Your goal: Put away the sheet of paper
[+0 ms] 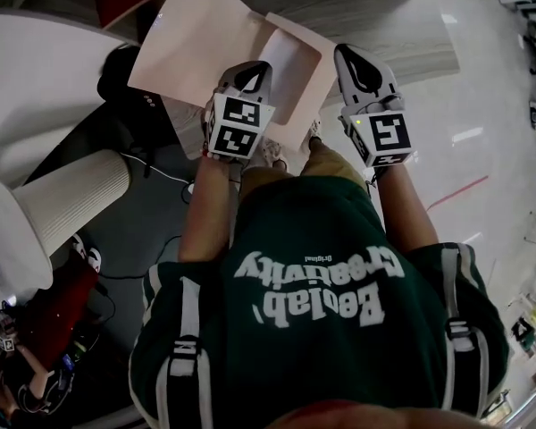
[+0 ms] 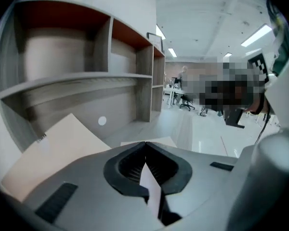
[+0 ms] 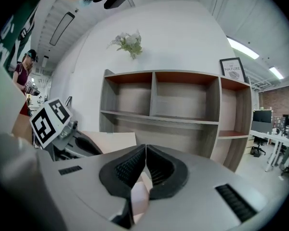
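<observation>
You are at the carrying step. The sheet of paper [image 1: 201,43] is off any surface and held out in front of you, at the upper centre of the head view. It has not yet been put away. It shows as two overlapping pale layers, and I cannot tell whether that is one folded sheet or two.

The wooden shelf unit [image 3: 183,105] fills the middle of the right gripper view and the upper left of the left gripper view. Its open compartments are the likely place for the paper, though the task does not say which one.

For the next move, I judge you should bring the paper's far edge level with a shelf board. Then slide it in flat and let go only once it rests on the board. The sheet is thin and held only near one side, so it may droop or catch on the shelf edge. Keep both hands moving together.

The jaws of your left gripper [image 1: 253,71] are closed on the paper, and a thin white edge runs between them. The jaws of your right gripper [image 1: 351,57] are likewise pressed together at the tips, with a pale pinkish strip of paper pinched between them.
</observation>
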Available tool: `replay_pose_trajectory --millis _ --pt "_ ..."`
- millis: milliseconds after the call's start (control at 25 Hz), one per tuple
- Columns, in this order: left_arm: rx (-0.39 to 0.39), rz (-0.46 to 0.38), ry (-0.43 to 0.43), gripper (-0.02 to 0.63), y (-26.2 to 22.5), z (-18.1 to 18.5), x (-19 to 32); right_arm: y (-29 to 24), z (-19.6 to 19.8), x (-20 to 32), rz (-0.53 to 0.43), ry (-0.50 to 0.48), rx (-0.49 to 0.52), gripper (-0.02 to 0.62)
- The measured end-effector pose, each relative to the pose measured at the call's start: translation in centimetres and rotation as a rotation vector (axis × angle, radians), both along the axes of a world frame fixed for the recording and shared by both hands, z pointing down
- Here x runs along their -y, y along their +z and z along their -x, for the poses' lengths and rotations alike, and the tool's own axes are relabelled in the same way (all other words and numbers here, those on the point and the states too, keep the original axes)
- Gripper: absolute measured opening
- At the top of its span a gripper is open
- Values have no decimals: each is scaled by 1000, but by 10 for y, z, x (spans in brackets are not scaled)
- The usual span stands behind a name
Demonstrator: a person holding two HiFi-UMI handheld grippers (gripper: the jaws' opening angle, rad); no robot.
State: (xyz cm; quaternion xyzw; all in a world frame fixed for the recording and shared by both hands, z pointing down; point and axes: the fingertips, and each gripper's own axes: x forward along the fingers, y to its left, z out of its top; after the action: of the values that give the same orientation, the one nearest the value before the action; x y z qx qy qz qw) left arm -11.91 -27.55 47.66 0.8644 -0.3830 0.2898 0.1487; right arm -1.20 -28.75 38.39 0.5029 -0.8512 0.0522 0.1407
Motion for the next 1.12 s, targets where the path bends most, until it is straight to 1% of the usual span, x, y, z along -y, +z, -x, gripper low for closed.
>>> replay_pose_trajectory --millis 160,320,440,640,760,840,960,1120 --pt "-24 -137 -39 18 -42 14 -4 0 10 -18 2 -12 -16 34" --pt "-54 -254 -86 18 -87 24 -17 -19 12 -35 -26 -25 -17 34" --pt "-58 -327 -107 18 -113 19 -35 -32 6 -46 -45 -41 -8 34" --pt "-63 -395 -159 18 -144 -7 -67 -47 -17 -68 -73 -95 25 34" --pt "-43 -423 -195 18 -160 -28 -91 -56 -37 -88 -75 -131 49 34" --pt "-32 -439 -235 18 -169 -41 -109 -63 -53 -105 -80 -149 67 34" --pt "-46 -461 -301 18 -181 -61 -139 -72 -78 -132 -99 -168 91 34" --pt "-35 -518 -359 18 -195 -84 -181 -80 -100 -168 -115 -215 135 34"
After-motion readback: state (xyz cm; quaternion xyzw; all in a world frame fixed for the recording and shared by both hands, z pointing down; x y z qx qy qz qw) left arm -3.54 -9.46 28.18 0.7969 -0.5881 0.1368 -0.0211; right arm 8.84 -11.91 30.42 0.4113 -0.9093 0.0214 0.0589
